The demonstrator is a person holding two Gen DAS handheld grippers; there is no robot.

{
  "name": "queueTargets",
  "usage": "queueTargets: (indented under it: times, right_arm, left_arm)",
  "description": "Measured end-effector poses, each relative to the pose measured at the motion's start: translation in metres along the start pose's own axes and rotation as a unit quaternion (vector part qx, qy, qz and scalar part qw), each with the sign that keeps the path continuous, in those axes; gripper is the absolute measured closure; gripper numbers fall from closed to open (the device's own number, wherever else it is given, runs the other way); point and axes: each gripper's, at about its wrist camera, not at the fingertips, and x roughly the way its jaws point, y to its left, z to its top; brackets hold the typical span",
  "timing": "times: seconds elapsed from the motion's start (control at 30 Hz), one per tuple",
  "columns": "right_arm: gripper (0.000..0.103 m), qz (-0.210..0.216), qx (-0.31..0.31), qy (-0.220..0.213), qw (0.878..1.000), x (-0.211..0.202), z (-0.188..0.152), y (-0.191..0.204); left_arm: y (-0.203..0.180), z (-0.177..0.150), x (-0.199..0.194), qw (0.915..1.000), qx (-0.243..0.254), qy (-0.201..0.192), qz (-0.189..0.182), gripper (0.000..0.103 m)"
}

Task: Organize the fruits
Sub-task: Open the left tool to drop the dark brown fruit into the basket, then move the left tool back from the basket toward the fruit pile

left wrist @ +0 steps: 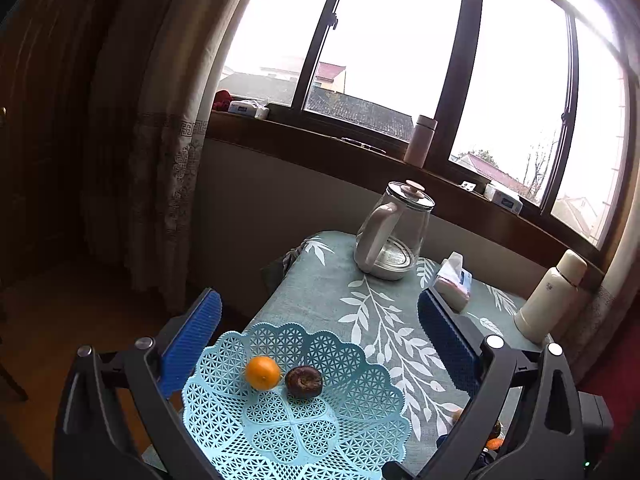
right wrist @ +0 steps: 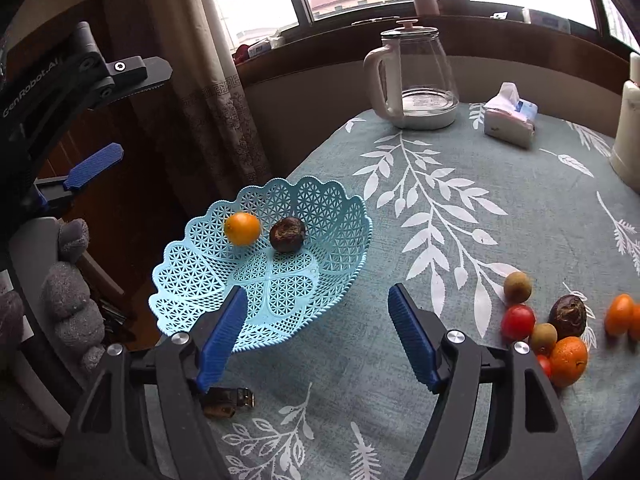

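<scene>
The left gripper [left wrist: 318, 336] hangs with its jaws spread wide and nothing between the blue ribbed pads [left wrist: 192, 344]. The right gripper [right wrist: 316, 332] is likewise wide apart and empty, tilted downward, its two blue pads [right wrist: 412, 340] pointing away from the camera. In the right wrist view the left gripper appears at the far left, raised, and a gloved hand [right wrist: 72, 300] grips its handle below.

Open cloth [right wrist: 360, 380] between basket [right wrist: 340, 216] and fruit cluster [right wrist: 552, 328]; kettle [right wrist: 416, 76], tissue pack [right wrist: 510, 120] probably clear.
</scene>
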Motion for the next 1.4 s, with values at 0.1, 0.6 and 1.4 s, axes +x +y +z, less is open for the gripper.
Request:
queueTargets:
  times: [0.1, 0.6, 1.4]
  right_arm:
    - [0.026, -0.004, 0.013, -0.006, 1.000, -0.004, -0.002, -0.008]
    - [0.023, -0.027, 0.045, -0.027, 0.998, -0.018, -0.012, -0.032]
    - [0.022, -0.120, 0.156, -0.077, 0.978, -0.068, -0.029, -0.133]
  left_arm:
    - [0.000, -0.001, 0.001, 1.0000, 0.000, 0.003, -0.001, 0.003]
    - [-0.008, -0.004, 0.002, 0.9999, 0.004, 0.008, -0.013, 0.003]
    - [-0.034, -0.018, 0.009, 0.9981, 0.033, 0.035, -0.039, 0.003]
